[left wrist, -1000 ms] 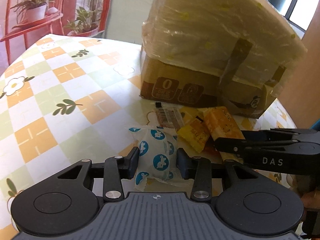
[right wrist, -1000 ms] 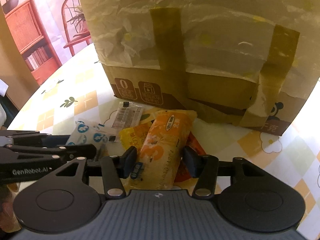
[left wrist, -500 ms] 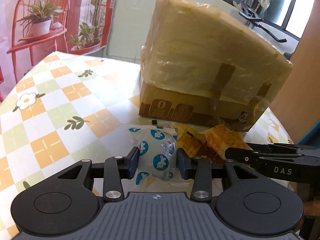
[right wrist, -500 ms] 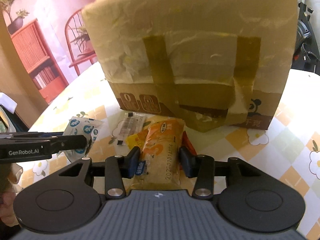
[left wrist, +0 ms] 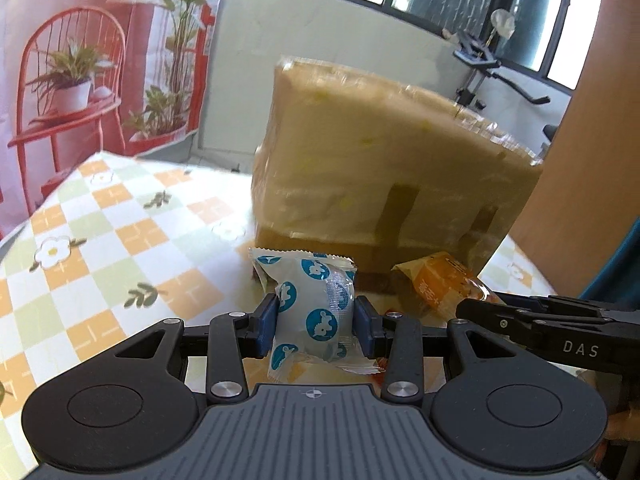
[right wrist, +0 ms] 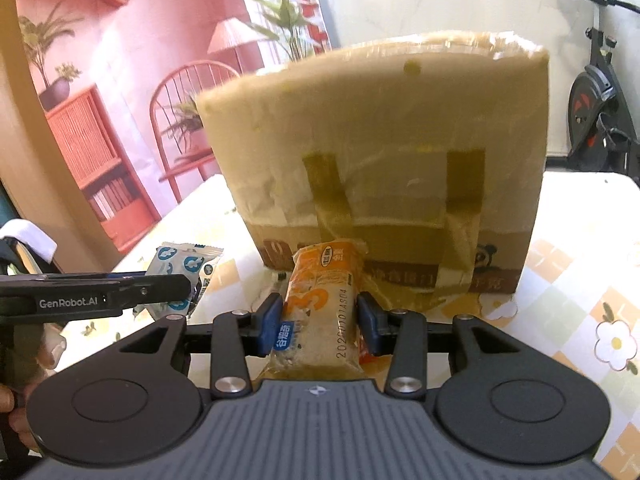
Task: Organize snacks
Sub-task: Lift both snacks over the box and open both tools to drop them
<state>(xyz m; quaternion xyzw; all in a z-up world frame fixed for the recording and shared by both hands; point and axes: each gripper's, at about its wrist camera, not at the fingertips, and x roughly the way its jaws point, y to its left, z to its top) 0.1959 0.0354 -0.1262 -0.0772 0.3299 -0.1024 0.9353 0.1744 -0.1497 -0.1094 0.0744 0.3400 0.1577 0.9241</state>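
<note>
My left gripper (left wrist: pixel 316 326) is shut on a white snack packet with blue dots (left wrist: pixel 314 304) and holds it above the table. My right gripper (right wrist: pixel 318 322) is shut on an orange snack bar packet (right wrist: pixel 320 304), also lifted. Each shows in the other view: the orange packet (left wrist: pixel 438 284) in the right gripper (left wrist: pixel 472 308), the blue-dotted packet (right wrist: pixel 184 264) in the left gripper (right wrist: pixel 176 284). A tall cardboard box wrapped in plastic and tape (left wrist: pixel 384 176) (right wrist: pixel 384 160) stands just ahead of both.
The table has a checked orange, green and white cloth (left wrist: pixel 120 240) with flowers (right wrist: pixel 616 344). A red snack wrapper (right wrist: pixel 362 352) shows under the right gripper. A red chair and plants stand behind on the left; an exercise bike (right wrist: pixel 596 92) on the right.
Both grippers have risen and pulled back from the box, lifting their packets off the table. The other snacks on the table have dropped out of view beneath them.
</note>
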